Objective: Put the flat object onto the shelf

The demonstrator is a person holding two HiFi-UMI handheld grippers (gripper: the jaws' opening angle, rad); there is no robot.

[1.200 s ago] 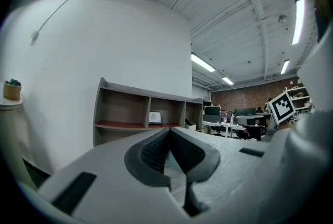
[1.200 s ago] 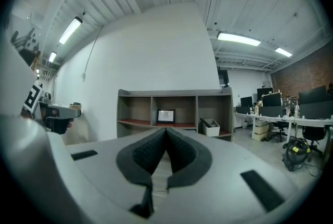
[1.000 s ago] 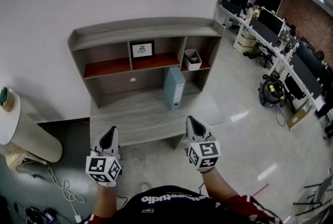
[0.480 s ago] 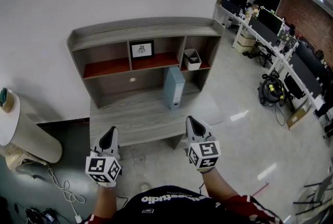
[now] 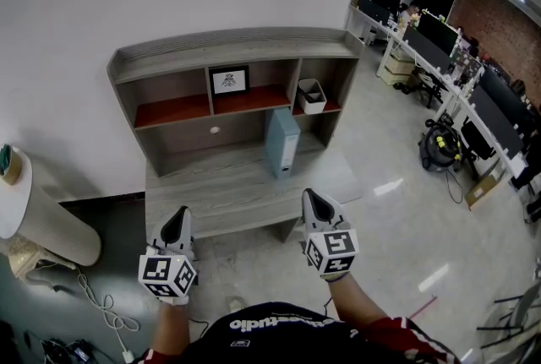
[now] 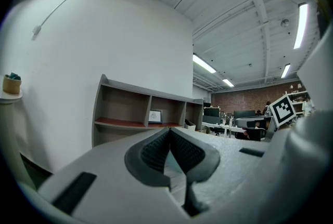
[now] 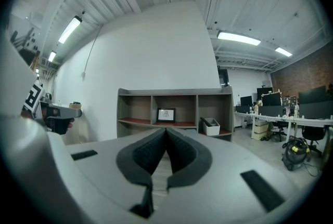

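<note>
A light blue flat object (image 5: 283,143) stands upright on the grey desk top (image 5: 220,189) of a wooden shelf unit (image 5: 232,46), by the right compartments. My left gripper (image 5: 177,215) and my right gripper (image 5: 314,198) hang side by side before the desk's front edge, both well short of the blue object. The left gripper (image 6: 169,132) is shut with nothing between its pads. The right gripper (image 7: 166,132) is likewise shut and empty. Both gripper views look straight at the shelf unit (image 7: 174,92).
A framed picture (image 5: 230,80) stands in the middle compartment and a white bin (image 5: 312,96) in the right one. A white round column (image 5: 38,214) stands at the left, with cables (image 5: 106,307) on the floor. Office desks with monitors (image 5: 456,58) fill the right.
</note>
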